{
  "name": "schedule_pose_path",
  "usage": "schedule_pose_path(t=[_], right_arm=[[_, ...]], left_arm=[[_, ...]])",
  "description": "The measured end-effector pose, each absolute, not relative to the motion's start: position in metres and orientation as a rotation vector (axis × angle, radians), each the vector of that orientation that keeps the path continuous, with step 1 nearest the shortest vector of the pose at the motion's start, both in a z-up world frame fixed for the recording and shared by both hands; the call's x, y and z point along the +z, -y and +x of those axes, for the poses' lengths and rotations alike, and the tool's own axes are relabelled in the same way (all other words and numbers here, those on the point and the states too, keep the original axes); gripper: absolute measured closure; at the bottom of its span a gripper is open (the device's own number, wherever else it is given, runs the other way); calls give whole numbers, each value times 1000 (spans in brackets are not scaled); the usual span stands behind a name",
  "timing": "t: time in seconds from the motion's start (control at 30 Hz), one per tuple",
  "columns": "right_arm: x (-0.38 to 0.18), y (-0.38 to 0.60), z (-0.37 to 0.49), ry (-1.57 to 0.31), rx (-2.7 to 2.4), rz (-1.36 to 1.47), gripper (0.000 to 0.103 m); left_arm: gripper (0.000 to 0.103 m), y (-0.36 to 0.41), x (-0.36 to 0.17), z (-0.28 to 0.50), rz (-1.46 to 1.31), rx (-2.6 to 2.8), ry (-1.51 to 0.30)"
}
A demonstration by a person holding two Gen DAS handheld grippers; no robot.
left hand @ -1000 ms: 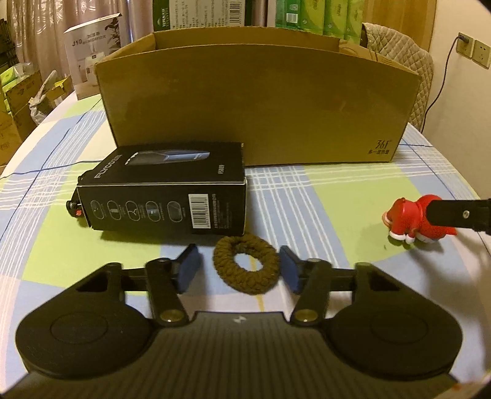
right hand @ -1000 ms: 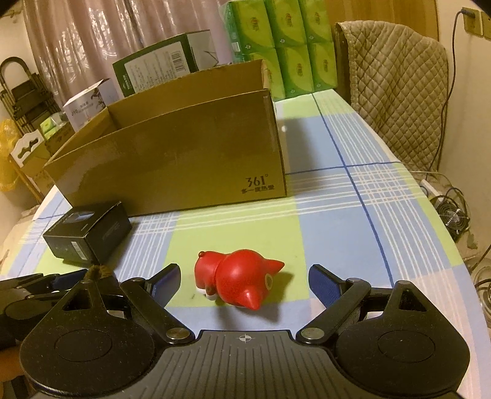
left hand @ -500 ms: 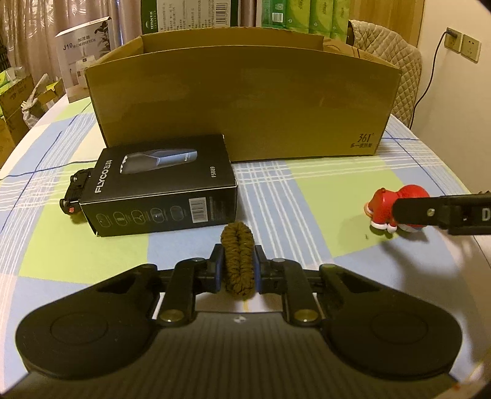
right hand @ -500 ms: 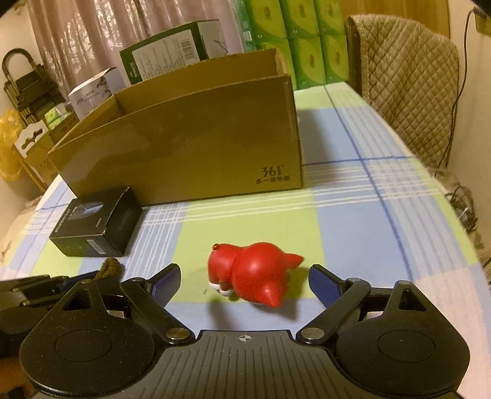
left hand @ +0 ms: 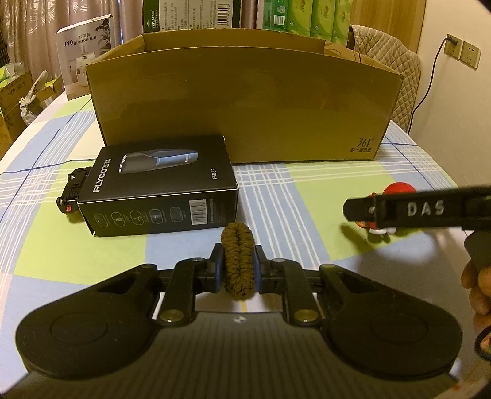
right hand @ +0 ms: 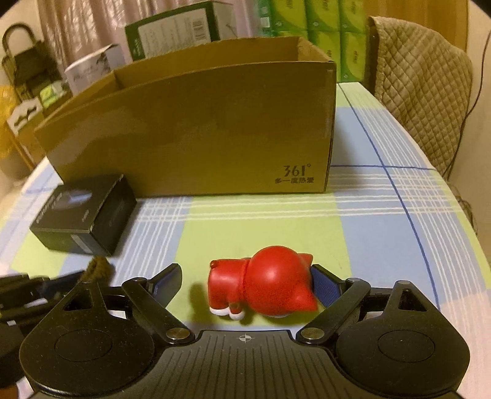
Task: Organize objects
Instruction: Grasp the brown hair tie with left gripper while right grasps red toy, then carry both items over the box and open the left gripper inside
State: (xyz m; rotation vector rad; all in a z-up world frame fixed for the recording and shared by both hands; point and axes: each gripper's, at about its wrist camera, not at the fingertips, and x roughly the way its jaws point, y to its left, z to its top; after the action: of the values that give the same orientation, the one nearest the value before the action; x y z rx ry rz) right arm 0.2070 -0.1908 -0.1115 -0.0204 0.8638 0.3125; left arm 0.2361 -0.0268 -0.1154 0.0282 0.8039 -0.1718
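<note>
My left gripper [left hand: 237,265] is shut on a brown braided hair tie [left hand: 237,257], squeezed flat and upright between the pads, just above the checked tablecloth. My right gripper [right hand: 245,284] is open around a red toy figure [right hand: 267,290] lying on its side; the right pad touches it, the left pad stands apart. The toy also shows in the left wrist view [left hand: 397,190], mostly hidden behind the right gripper's finger. A large open cardboard box [left hand: 242,104] stands behind both. A black FLYCO shaver box [left hand: 159,187] lies in front of it at the left.
A small black and red object [left hand: 72,193] pokes out behind the shaver box. A quilted chair [right hand: 423,89] stands at the table's far right. Cartons and green tissue packs [left hand: 310,15] sit behind the cardboard box. The table edge curves close on the right.
My left gripper closed on the hair tie and lifted it slightly. My right gripper moved forward so the red toy sits between its fingers, touching the right pad.
</note>
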Motion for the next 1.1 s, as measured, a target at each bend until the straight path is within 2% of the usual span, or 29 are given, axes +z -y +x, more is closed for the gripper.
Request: schedule_pose_path(t=[0.07, 0.33, 0.63, 0.87, 0.9, 0.97, 1.1], right_arm=[[-114, 190, 207, -866, 302, -43, 38], [-115, 187, 205, -863, 296, -68, 39], [-110, 188, 204, -861, 306, -31, 39], [-107, 188, 204, -854, 307, -8, 39], [-106, 189, 204, -853, 308, -2, 39], [-103, 188, 203, -849, 312, 9, 39], [-89, 184, 199, -821, 328, 19, 39]], left_arm=[[87, 27, -116, 236, 28, -172, -803], [86, 27, -115, 235, 38, -176, -801], [77, 30, -116, 235, 64, -171, -794], [75, 34, -117, 234, 101, -169, -790], [76, 34, -116, 235, 101, -169, -794], [86, 33, -115, 235, 93, -180, -803], [88, 34, -114, 232, 88, -181, -808]])
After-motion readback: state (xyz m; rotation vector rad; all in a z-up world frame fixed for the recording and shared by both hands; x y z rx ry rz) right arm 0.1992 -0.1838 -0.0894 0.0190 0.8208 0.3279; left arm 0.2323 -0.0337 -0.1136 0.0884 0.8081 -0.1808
